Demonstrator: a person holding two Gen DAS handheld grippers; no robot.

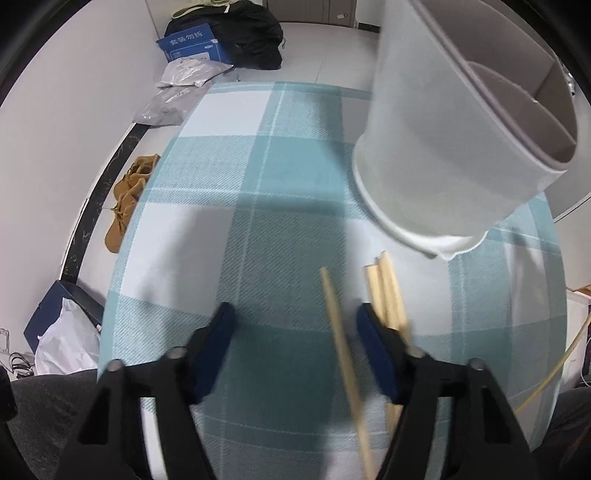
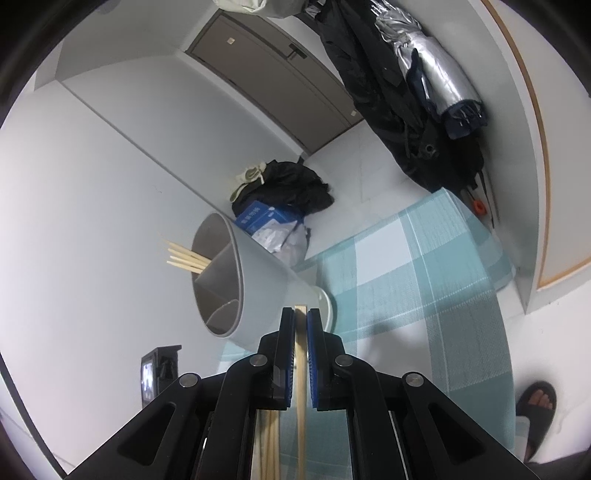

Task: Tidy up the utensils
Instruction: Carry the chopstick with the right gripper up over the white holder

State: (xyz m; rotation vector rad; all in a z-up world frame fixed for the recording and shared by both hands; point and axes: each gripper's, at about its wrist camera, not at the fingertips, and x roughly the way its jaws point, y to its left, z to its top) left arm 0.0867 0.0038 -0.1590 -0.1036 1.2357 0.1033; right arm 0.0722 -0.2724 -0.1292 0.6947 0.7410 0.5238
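While looking steeply down from the left wrist: pale floor, white walls, and a table under a teal-and-white check cloth (image 1: 258, 177) filling most of the picture. Beyond the table's far edge, on the floor by the wall: black bag (image 1: 255, 33), blue box (image 1: 192, 46), grey pouches. Off the left edge: tan shoes (image 1: 127, 199).

From the right wrist only, tilted: brown door (image 2: 266, 74), dark coats (image 2: 388, 110) and a silver umbrella (image 2: 436, 70) hanging on the wall, a sandalled foot (image 2: 537, 402) on the floor at the table's near right corner, a small lit screen (image 2: 159, 369) to the left.

Near the table's right edge: grey holder (image 1: 443, 147), divided inside, standing on the cloth. Only from the right wrist: chopsticks (image 2: 184, 256) poking out of one compartment.

Left gripper (image 1: 295, 314): low over the cloth toward the near edge, jaws apart, one loose stick (image 1: 340, 332) lying between them nearer the right pad, no pad pressing it. Just outside that pad: three more sticks (image 1: 384, 291) in a bunch on the cloth, near the holder's base.

Right gripper (image 2: 301, 314): jaws together, clamped on a single held stick (image 2: 301, 362), tip showing just past the pads, aimed at the holder.
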